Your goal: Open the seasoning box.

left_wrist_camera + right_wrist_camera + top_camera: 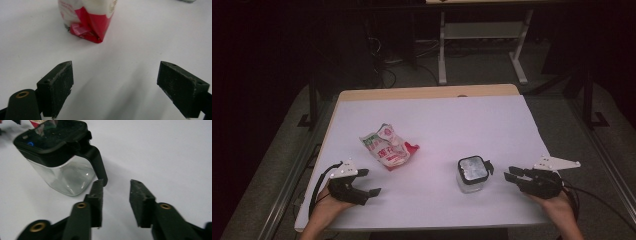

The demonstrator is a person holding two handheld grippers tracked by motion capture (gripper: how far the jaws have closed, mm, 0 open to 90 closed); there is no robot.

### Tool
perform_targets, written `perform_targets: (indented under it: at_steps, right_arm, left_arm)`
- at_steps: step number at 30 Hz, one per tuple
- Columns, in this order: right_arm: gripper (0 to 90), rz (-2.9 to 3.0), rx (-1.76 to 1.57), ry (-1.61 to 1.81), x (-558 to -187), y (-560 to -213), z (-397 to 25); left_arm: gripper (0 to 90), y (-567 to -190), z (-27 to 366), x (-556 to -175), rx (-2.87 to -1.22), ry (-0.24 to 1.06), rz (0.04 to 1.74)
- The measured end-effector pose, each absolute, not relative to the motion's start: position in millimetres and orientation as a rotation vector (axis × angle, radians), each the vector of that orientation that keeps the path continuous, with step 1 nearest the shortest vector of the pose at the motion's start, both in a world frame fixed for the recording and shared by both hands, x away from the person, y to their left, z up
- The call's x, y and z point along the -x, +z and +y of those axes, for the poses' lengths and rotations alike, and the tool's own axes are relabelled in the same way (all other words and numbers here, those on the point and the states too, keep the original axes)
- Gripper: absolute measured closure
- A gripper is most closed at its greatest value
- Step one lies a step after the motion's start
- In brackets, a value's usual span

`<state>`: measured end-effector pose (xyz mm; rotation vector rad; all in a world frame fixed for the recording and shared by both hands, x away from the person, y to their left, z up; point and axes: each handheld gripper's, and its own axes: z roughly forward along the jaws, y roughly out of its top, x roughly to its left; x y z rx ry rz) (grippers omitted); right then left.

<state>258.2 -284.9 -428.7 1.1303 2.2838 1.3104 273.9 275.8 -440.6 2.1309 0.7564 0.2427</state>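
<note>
High view: left gripper (368, 182) sits low at the near-left of the white table (437, 115), held in a hand (324, 210) from the bottom edge, jaws apart and empty, aimed right and slightly away. Right gripper (508, 176) sits near-right, pointed left at the jar (472, 175), jaws parted with a narrower gap, tips just beside the jar's handle side, holding nothing. Jar is clear with a black lid, upright, right of centre near the front edge. Crumpled snack bag (388, 146), white, red and green, lies left of centre, well apart from the jar. Open tabletop behind both items.

Left gripper view: jaws wide apart, bare table between them. Snack bag (87, 20) ahead, red bottom corner facing the jaws, clear gap in between.

Right gripper view: jaws moderately apart, nothing between them. Jar (60, 157) ahead-left, black handle (96, 162) hanging down close to the left jaw tip; can't tell if touching. Free table to the right.
</note>
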Motion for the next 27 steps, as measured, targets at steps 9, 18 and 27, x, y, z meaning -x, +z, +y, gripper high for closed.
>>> perform_targets:
  at_steps: [9, 18, 27]
  right_arm:
    - [36.5, 2.277, -1.169, 1.239, -267, -437, -287]
    - [30.8, 2.285, -1.188, 1.177, -276, -441, -286]
    - [28.2, 2.290, -1.182, 1.173, -279, -441, -282]
  left_arm:
    - [13.0, -435, 257, -263, -2.144, 0.203, 0.672]
    - [13.1, -428, 233, -258, -2.168, 0.172, 0.611]
    - [13.1, -422, 208, -255, -2.172, 0.133, 0.550]
